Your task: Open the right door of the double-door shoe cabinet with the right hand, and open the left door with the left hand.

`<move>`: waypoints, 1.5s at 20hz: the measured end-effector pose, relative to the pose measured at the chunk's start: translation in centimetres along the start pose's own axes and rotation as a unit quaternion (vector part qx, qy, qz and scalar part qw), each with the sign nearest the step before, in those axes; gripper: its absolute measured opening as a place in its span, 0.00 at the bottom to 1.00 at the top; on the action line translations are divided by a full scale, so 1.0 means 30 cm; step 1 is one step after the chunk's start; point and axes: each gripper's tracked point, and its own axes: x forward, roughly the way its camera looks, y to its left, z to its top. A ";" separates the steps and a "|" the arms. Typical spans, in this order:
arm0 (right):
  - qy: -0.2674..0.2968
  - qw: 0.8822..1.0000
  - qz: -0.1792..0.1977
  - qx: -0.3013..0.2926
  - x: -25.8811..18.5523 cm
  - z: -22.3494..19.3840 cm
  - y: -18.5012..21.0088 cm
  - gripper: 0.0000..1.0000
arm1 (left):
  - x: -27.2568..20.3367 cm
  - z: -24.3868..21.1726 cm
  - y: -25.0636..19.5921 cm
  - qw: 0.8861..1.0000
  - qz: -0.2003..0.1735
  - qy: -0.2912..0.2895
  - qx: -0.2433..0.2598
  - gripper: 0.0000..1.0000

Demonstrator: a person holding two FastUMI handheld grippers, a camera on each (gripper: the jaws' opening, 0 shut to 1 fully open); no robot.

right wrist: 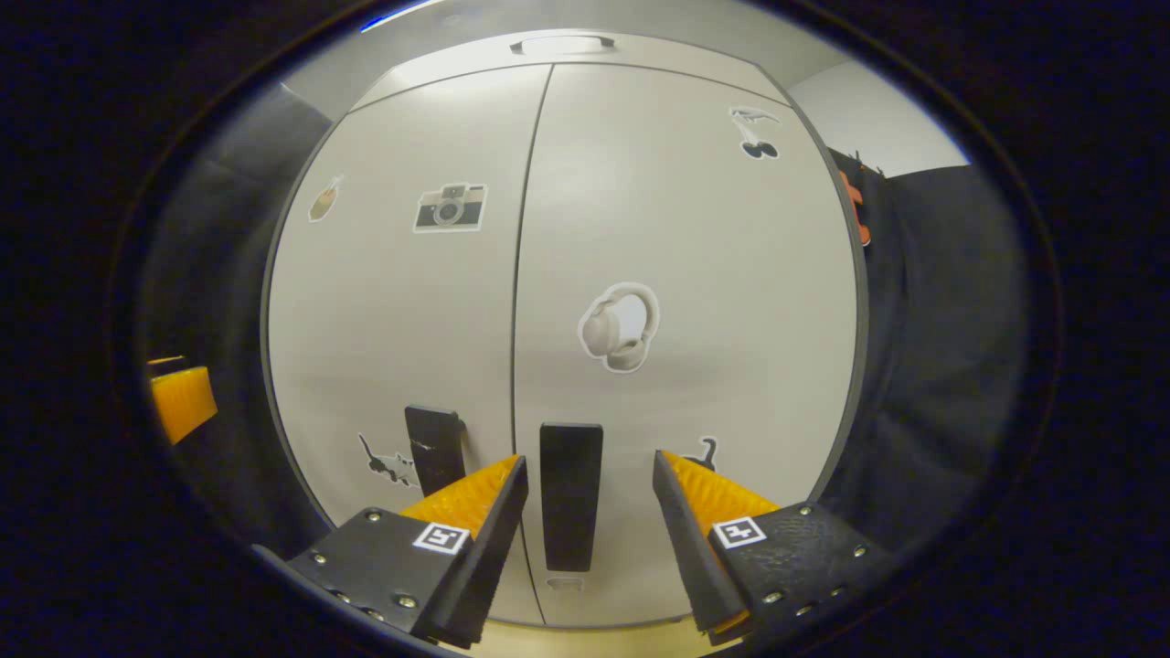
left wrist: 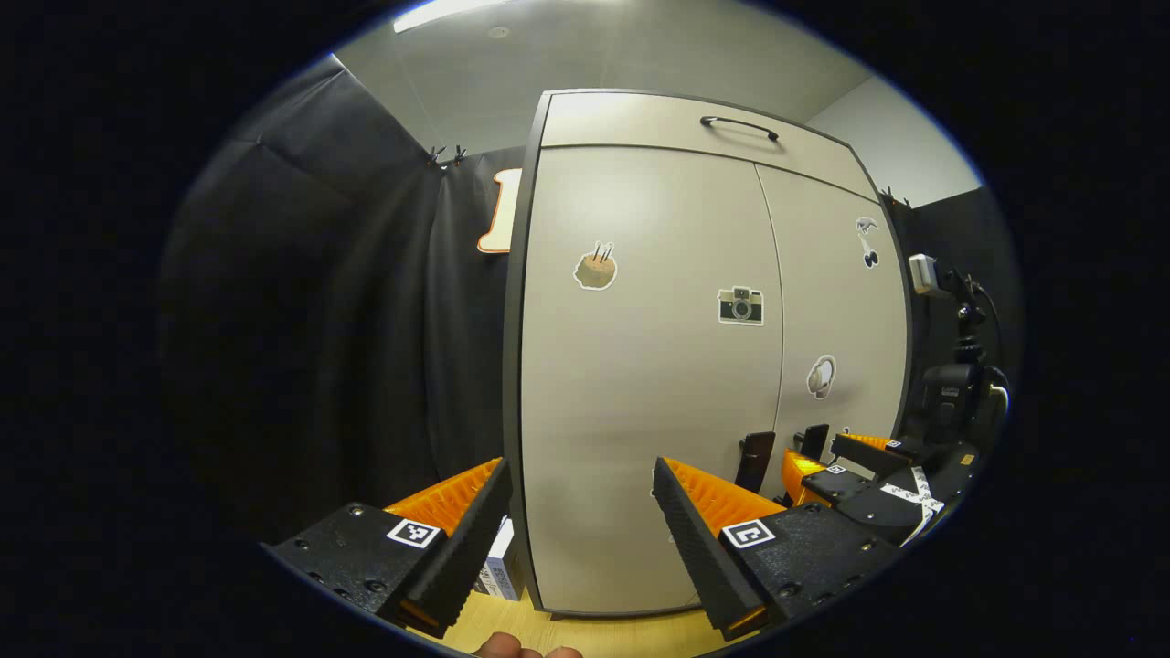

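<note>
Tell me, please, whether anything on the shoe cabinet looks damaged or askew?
Nothing much stands out: both doors sit shut and flush. The only blemish is a pale scuff on the left door's handle; the right door's handle looks clean between the right gripper's open fingers.

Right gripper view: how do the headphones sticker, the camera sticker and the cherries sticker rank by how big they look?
1. Headphones sticker, largest.
2. Camera sticker.
3. Cherries sticker, smallest.
The fisheye lens shrinks things near the edge, so true sizes may differ.
</note>
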 end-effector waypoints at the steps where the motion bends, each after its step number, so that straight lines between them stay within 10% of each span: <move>1: 0.002 1.000 -0.002 0.001 0.001 -0.006 0.001 0.77 | 0.004 0.000 0.003 1.000 0.001 0.001 0.001 0.96; 12: 0.015 1.000 0.003 0.001 0.054 -0.052 0.035 0.34 | 0.028 -0.025 0.029 1.000 0.012 0.014 -0.007 0.96; 28: 0.005 0.999 0.029 0.034 0.026 -0.049 0.034 0.25 | -0.057 -0.020 0.007 1.000 -0.006 0.015 0.000 0.96; 30: -0.008 0.999 0.029 0.040 0.025 -0.049 0.028 0.07 | -0.073 -0.012 0.011 1.000 -0.007 0.013 -0.001 0.96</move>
